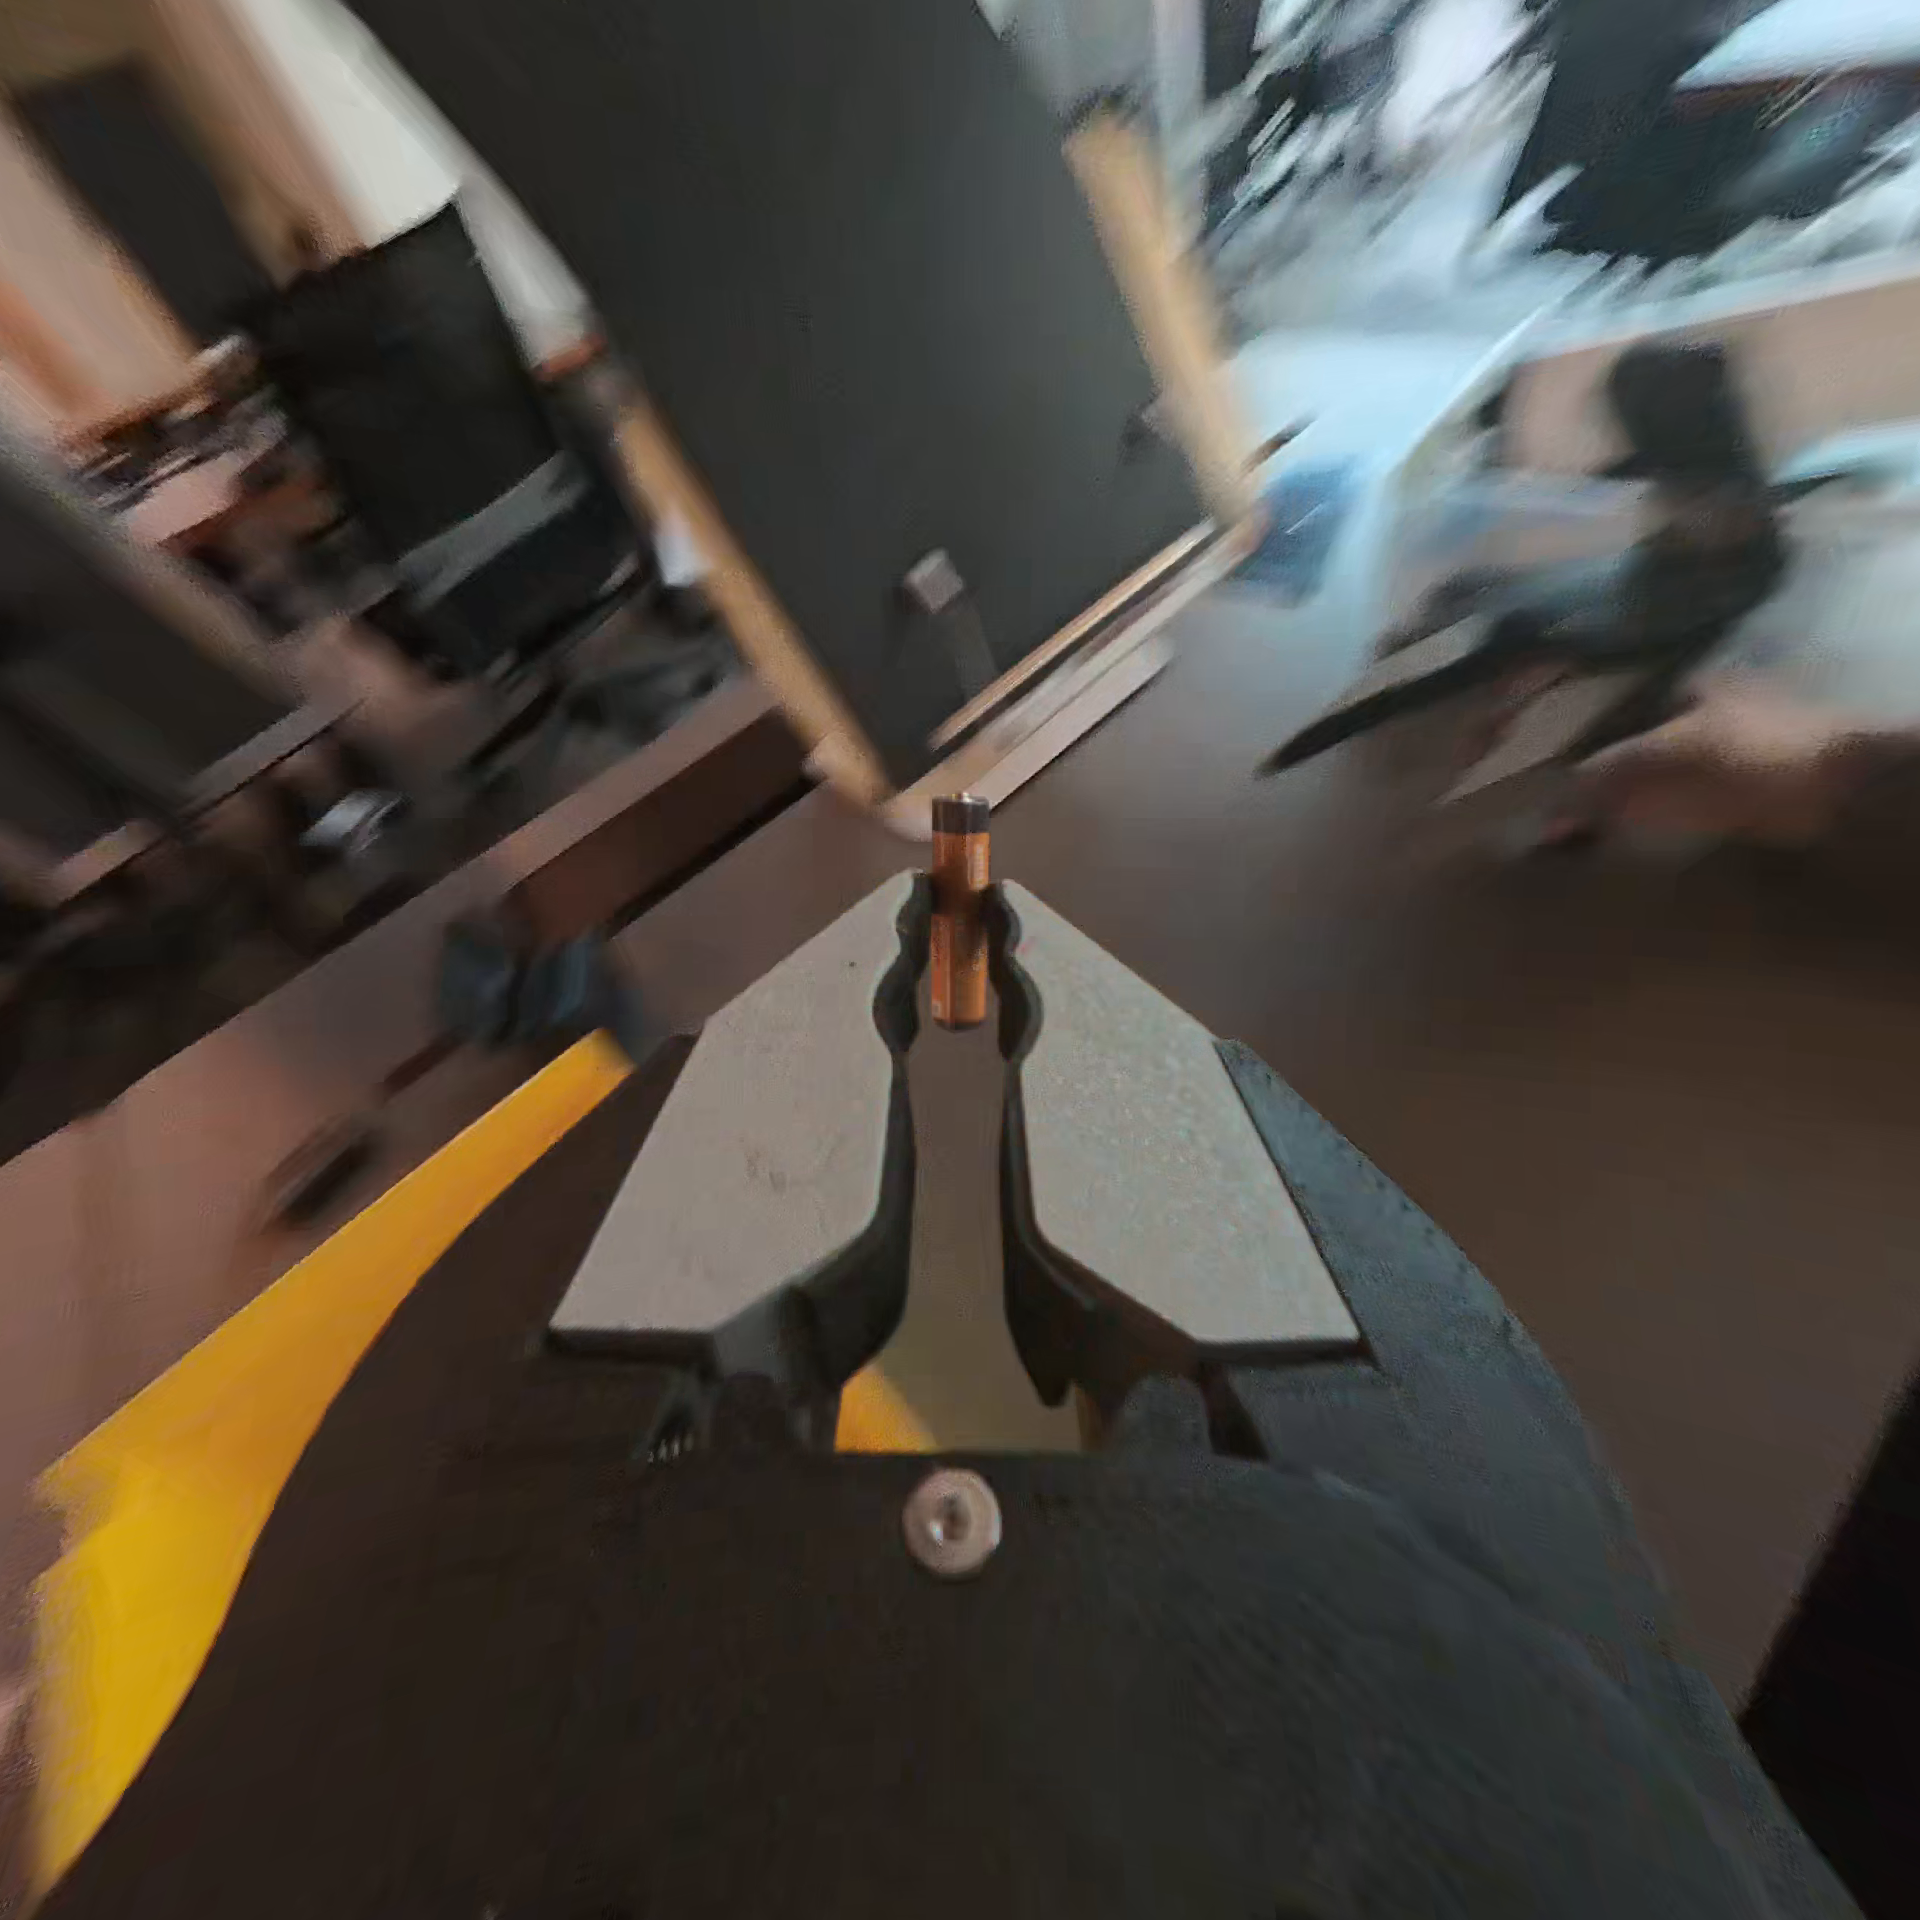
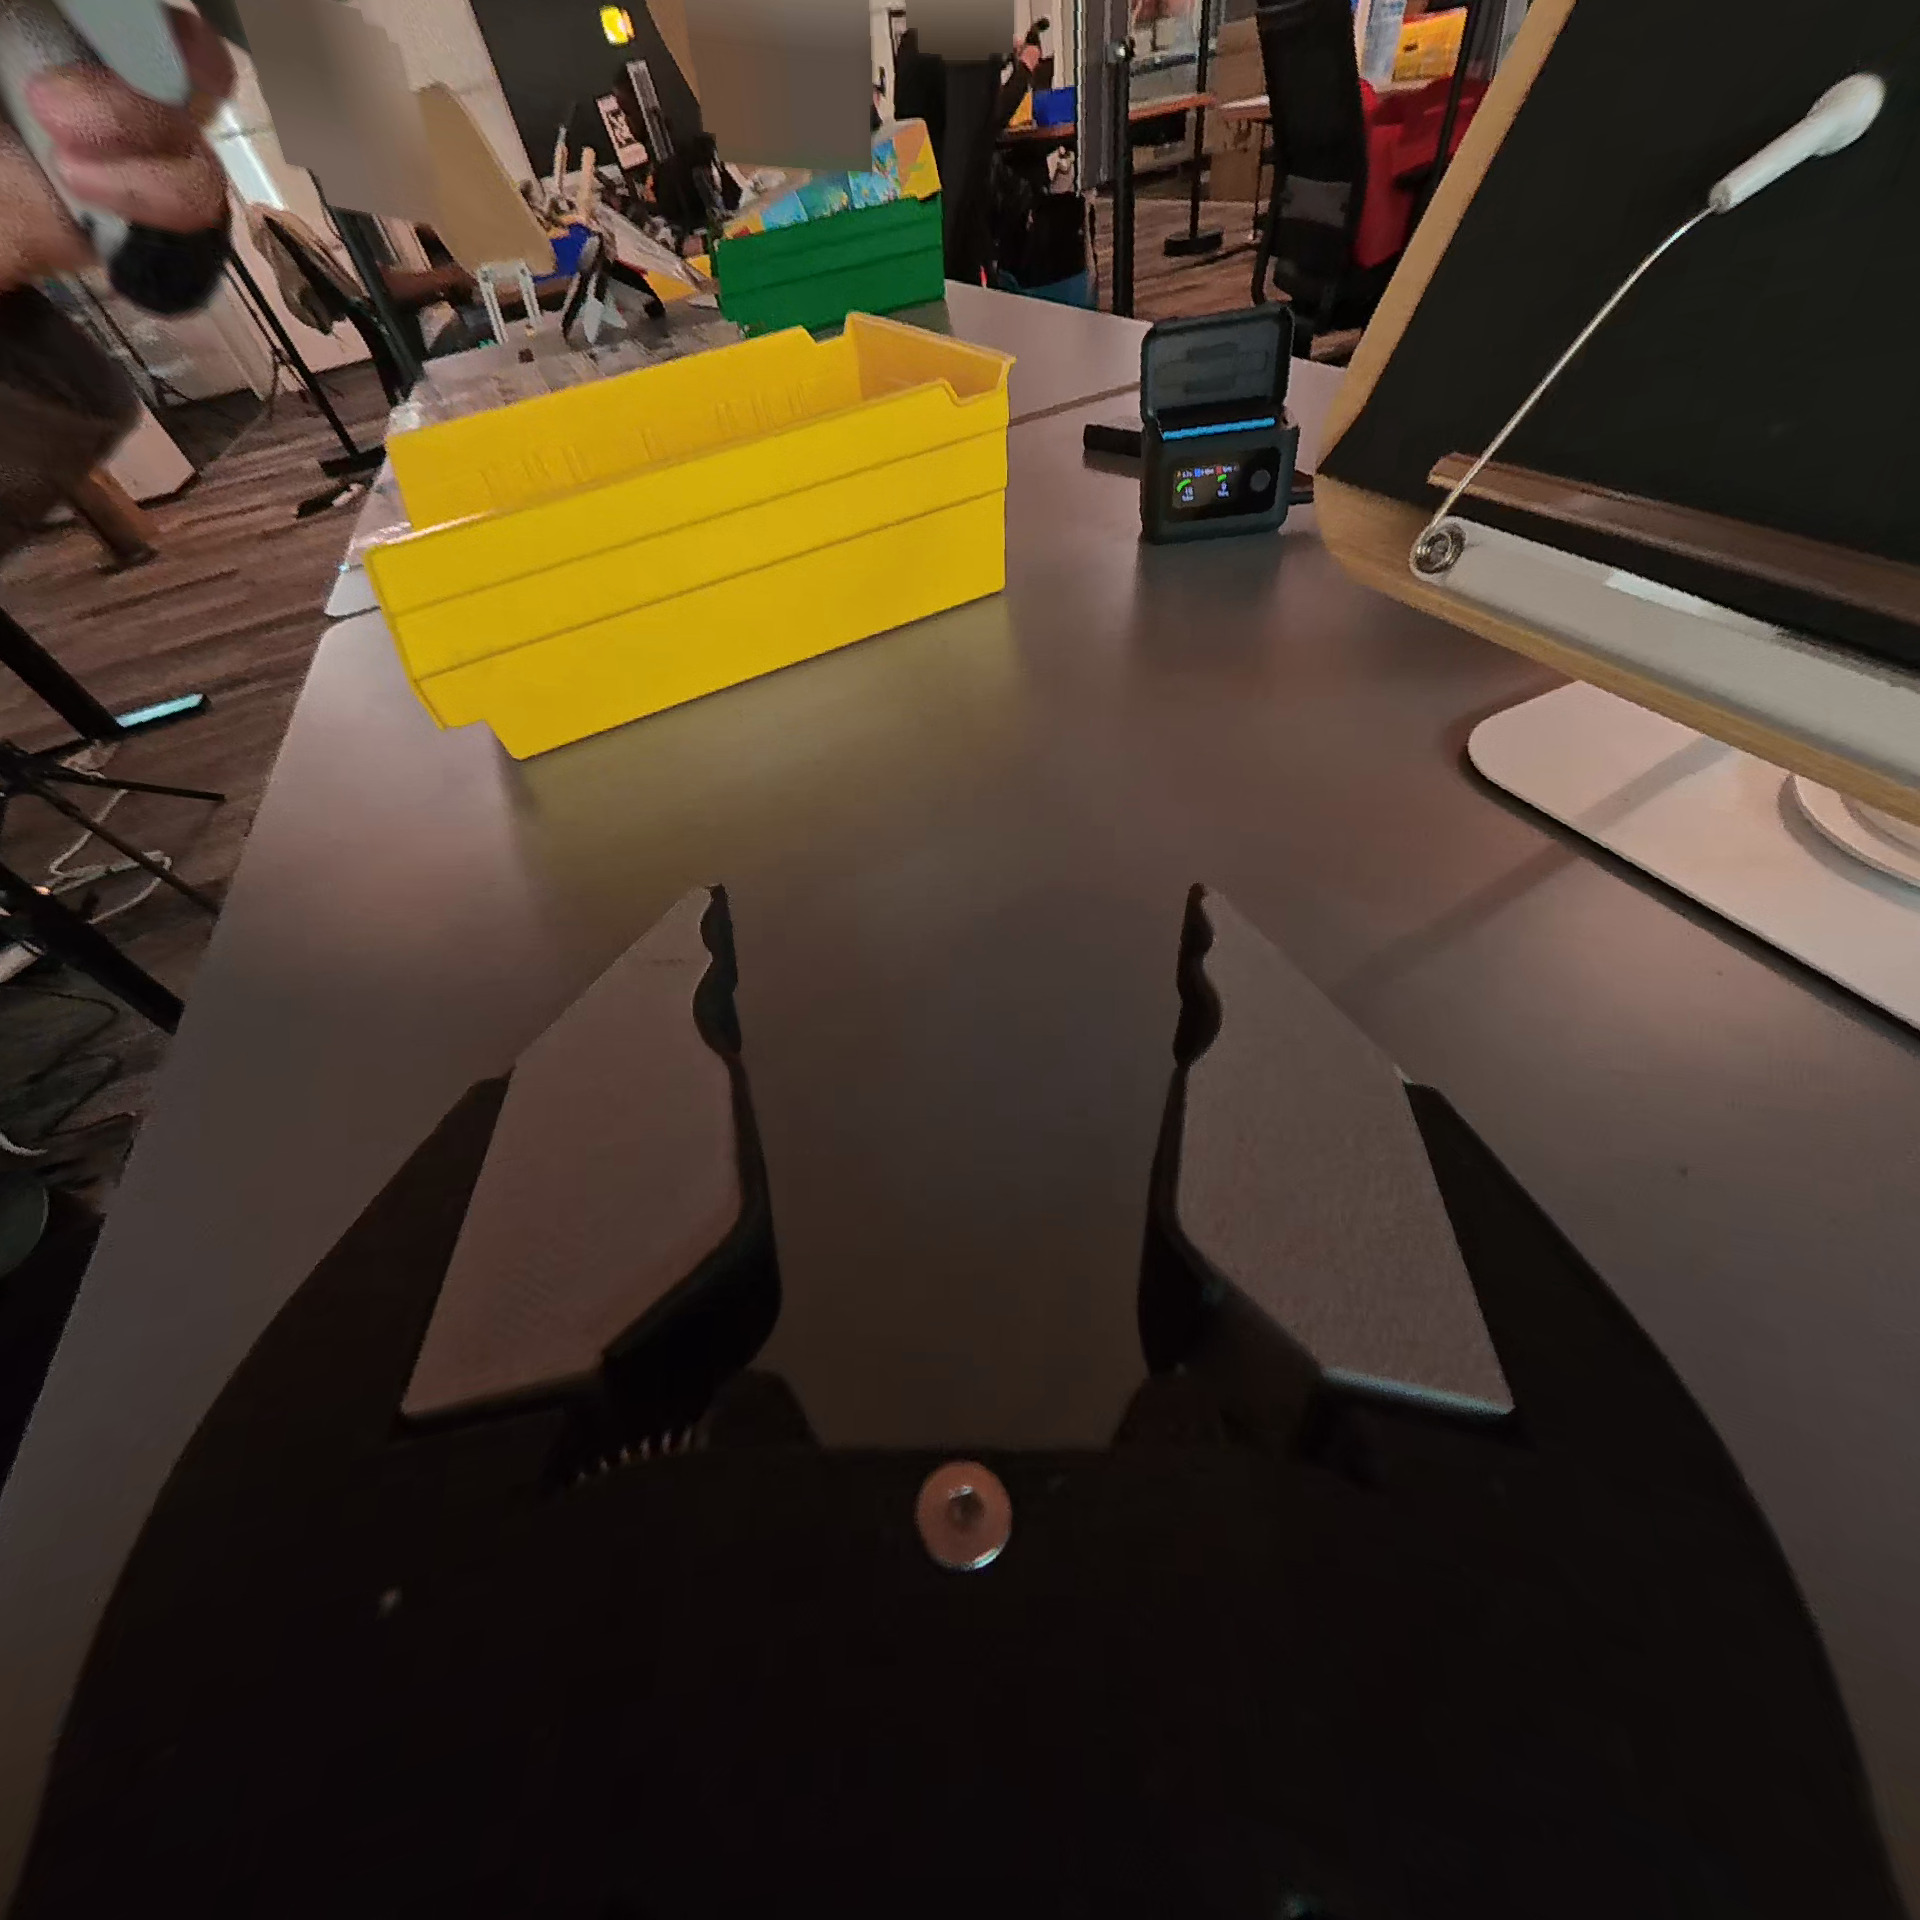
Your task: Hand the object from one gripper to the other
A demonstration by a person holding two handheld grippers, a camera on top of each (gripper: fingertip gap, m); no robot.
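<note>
My left gripper (image 1: 958, 894) is shut on a small copper-and-black battery (image 1: 958, 914). The battery stands upright between the fingertips, its black top end poking above them. The left wrist view is tilted and motion-blurred, held above the dark table (image 1: 1351, 1039). My right gripper (image 2: 956, 904) is open and empty, its jaws wide apart, low over the grey table (image 2: 935, 790). A hand holding the other gripper's handle (image 2: 114, 156) shows at the top left of the right wrist view; its fingers and the battery are out of that frame.
A yellow bin (image 2: 707, 540) stands on the table ahead of the right gripper; its edge shows in the left wrist view (image 1: 208, 1403). A small dark device with a lit screen (image 2: 1216, 447) sits behind it. A monitor on a white base (image 2: 1662, 436) stands at the right. Spacing between my two grippers at the tips: around 25 cm.
</note>
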